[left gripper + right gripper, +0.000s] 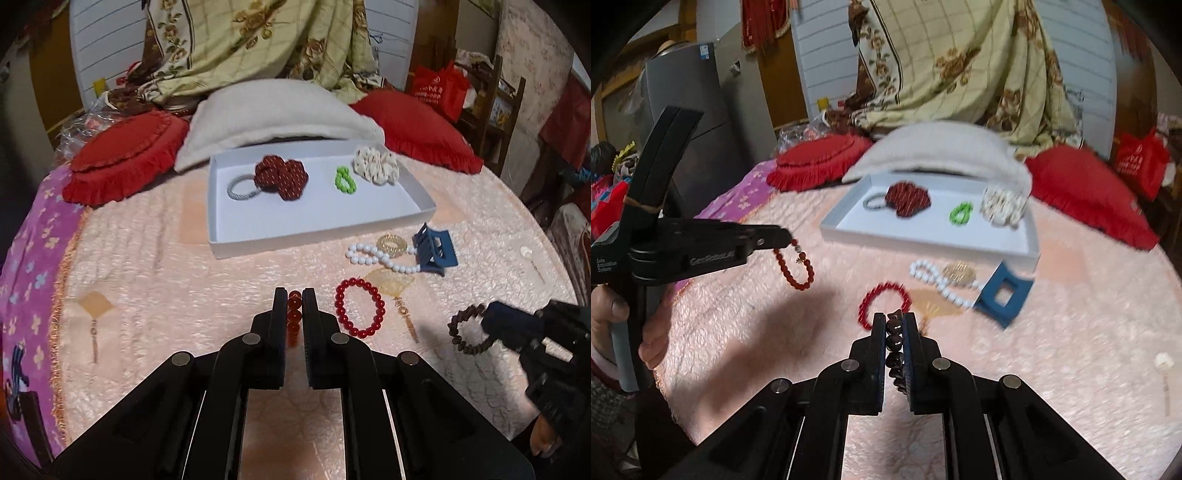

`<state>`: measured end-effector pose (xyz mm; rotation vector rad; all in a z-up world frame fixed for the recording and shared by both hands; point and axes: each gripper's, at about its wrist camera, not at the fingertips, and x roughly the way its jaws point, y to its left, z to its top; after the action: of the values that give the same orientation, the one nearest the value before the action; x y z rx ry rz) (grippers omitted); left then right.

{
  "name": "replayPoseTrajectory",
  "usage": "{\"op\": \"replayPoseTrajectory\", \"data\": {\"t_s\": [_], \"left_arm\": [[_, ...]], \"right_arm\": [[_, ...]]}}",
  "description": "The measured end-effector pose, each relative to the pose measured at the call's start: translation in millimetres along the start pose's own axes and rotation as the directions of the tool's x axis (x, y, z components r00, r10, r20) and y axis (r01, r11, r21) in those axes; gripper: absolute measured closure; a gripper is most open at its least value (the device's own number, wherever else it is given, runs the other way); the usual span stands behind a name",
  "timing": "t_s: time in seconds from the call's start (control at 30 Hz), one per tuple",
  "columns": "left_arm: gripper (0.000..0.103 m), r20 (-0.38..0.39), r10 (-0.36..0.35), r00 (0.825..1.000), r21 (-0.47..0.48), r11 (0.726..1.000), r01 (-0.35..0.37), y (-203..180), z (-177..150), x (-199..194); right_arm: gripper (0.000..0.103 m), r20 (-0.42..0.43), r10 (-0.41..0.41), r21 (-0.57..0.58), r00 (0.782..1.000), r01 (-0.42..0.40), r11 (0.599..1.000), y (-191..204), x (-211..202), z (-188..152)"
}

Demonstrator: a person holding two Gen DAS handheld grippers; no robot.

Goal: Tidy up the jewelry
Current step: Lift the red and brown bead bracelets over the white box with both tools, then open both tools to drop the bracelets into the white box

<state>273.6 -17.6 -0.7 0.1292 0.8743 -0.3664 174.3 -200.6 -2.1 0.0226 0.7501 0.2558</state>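
My left gripper (294, 301) is shut on an amber-red bead bracelet (294, 317) and holds it above the bed; it hangs from the gripper in the right wrist view (794, 267). My right gripper (894, 321) is shut on a dark brown bead bracelet (895, 350), also seen in the left wrist view (466, 328). A white tray (236, 236) holds a red scrunchie (282, 177), a grey hair tie (240, 187), a green ring (345, 180) and a cream scrunchie (375, 164). A red bead bracelet (360, 308), white pearls (373, 256), a gold ring (391, 244) and a blue hair claw (434, 249) lie on the bed.
The pink bedspread (184, 295) covers the bed. Red cushions (125, 158) and a white pillow (273, 110) lie behind the tray. A small white item (526, 253) lies at the right. A chair and red bag (439, 90) stand beyond the bed.
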Motion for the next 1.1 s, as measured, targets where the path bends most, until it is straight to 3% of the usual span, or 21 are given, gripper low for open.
{"op": "replayPoseTrajectory", "data": {"t_s": [0.3,0.5,0.73,0.83,1.1], "left_arm": [[0.097,-0.004,0.082,0.997,0.011,0.997,-0.082,16.5,36.0,0.1],[0.097,-0.03,0.152,0.988,0.048,0.987,-0.15,18.3,67.9,34.3],[0.097,-0.102,0.144,0.984,-0.022,0.989,-0.147,32.8,90.1,91.2],[0.097,-0.132,0.142,0.981,-0.053,0.987,-0.15,44.5,92.9,118.6],[0.097,-0.145,0.181,0.973,-0.097,0.976,-0.196,72.4,95.7,153.4]], "right_arm": [[0.095,-0.001,-0.075,-0.035,0.997,0.075,0.997,-23.9,3.6,59.9],[0.095,-0.061,-0.106,0.007,0.992,0.107,0.994,-48.3,46.5,104.4],[0.095,-0.138,-0.121,0.012,0.983,0.124,0.992,-50.7,113.1,131.3],[0.095,-0.15,-0.106,0.006,0.983,0.108,0.994,-41.5,137.3,137.9],[0.095,-0.158,0.058,0.111,0.986,-0.041,0.993,-23.9,193.2,147.9]]}}
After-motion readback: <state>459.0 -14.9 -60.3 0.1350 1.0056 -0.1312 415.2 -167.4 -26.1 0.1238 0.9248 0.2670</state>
